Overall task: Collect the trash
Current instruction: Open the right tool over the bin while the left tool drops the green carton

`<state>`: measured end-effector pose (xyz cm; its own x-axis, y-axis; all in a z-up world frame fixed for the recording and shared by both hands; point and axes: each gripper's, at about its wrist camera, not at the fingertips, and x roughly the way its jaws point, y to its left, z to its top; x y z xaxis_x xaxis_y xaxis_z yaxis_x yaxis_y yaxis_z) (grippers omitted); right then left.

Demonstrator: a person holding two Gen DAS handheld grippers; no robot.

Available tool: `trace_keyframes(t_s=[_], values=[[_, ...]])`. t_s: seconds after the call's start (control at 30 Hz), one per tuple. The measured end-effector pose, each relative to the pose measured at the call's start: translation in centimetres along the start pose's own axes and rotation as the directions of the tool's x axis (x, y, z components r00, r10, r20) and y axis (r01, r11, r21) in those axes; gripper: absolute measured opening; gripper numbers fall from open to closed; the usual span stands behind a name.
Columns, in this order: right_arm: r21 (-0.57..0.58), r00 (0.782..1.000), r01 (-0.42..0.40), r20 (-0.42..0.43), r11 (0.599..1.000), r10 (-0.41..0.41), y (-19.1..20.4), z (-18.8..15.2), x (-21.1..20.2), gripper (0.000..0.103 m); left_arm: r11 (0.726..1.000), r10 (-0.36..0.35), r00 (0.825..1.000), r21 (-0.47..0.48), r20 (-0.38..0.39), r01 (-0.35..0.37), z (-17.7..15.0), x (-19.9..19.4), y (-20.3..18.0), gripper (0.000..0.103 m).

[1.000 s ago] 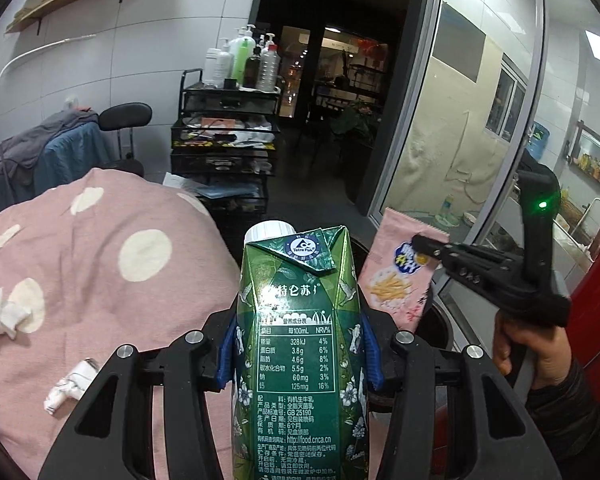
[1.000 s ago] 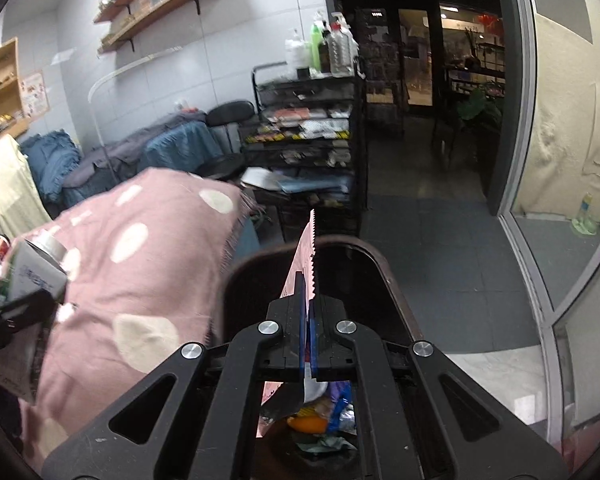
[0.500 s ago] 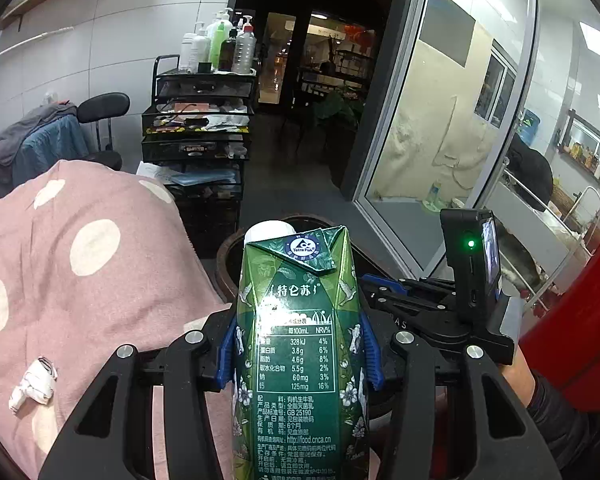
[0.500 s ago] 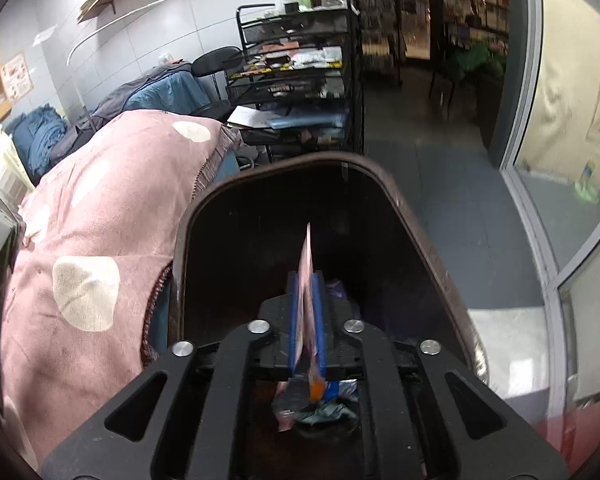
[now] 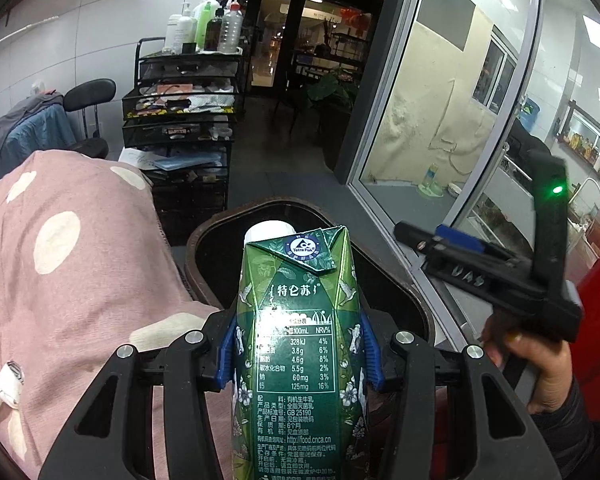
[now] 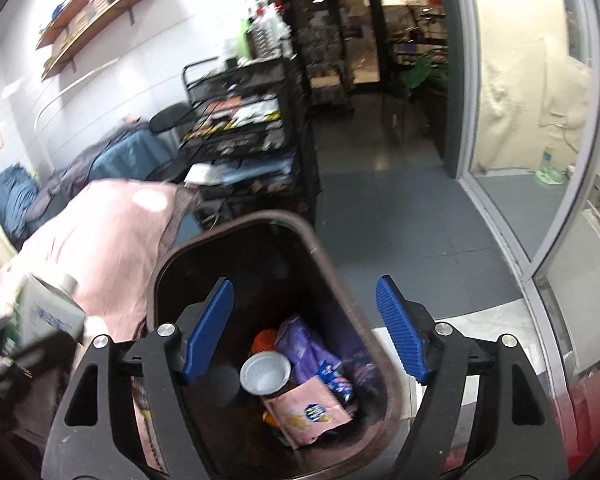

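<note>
Left gripper (image 5: 298,354) clamped on green milk carton (image 5: 298,344), blue pads (image 5: 229,350) pressing both sides; carton upright, white cap at top, held over near rim of dark bin (image 5: 414,304). Pink dotted cloth (image 5: 72,264) to left of bin w/ crumpled white scraps (image 5: 6,390) lying on it.

Right gripper (image 6: 304,330) spread wide, jaws just been opening, nothing between them; hanging directly above bin (image 6: 324,264) mouth. Pink snack packet (image 6: 306,412) lying loose inside bin, on top of other trash: white cup (image 6: 265,372), purple wrapper (image 6: 300,344), sth orange (image 6: 264,338) beneath. Packet clear of both pads (image 6: 400,334).

In left view, right gripper (image 5: 440,238) seen from side at right of bin, hand (image 5: 536,364) on grip, green light lit on its upright part. In right view, carton (image 6: 46,314) blurred at left edge, beside cloth (image 6: 100,236).

Beyond: black wire rack (image 5: 182,120) w/ bottles (image 5: 204,26) on top, black chair (image 5: 90,94) w/ clothes draped nearby, glass door (image 5: 452,92) at right, wall shelves (image 6: 96,12).
</note>
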<state>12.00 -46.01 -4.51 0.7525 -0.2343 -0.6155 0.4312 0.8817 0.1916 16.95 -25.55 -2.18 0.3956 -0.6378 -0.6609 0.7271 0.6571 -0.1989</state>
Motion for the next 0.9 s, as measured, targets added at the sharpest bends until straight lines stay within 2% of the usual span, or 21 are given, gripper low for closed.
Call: trace_keyframes(t_s=[0.17,0.37,0.73,0.77,0.83,0.9], values=[[0.028,0.999,0.027,0.036,0.999,-0.028,-1.1,1.1,-0.8,0.076,1.000,0.005,0.998,0.017,-0.056,-0.004,0.5,2.4,-0.7,0.049],[0.035,0.999,0.034,0.040,0.999,-0.036,-1.9,1.5,-1.2,0.078,0.999,0.014,0.993,0.051,-0.121,-0.008,0.6,4.9,-1.9,0.049],[0.056,0.999,0.029,0.035,0.998,-0.031,-2.5,1.7,-1.5,0.082,0.994,0.075,0.970,0.089,-0.233,-0.056,0.1,8.1,-2.6,0.050],[0.054,0.999,0.029,0.036,0.998,-0.031,-2.5,1.7,-1.6,0.082,0.994,0.082,0.967,0.092,-0.241,-0.061,0.0,8.3,-2.7,0.051],[0.052,0.999,0.026,0.035,0.998,-0.028,-2.4,1.6,-1.6,0.083,0.992,0.100,0.964,0.097,-0.248,-0.078,-0.1,8.5,-2.7,0.063],[0.052,0.999,0.024,0.032,0.998,-0.026,-2.3,1.7,-1.4,0.083,0.992,0.100,0.965,0.099,-0.241,-0.078,-0.1,8.3,-2.7,0.068]])
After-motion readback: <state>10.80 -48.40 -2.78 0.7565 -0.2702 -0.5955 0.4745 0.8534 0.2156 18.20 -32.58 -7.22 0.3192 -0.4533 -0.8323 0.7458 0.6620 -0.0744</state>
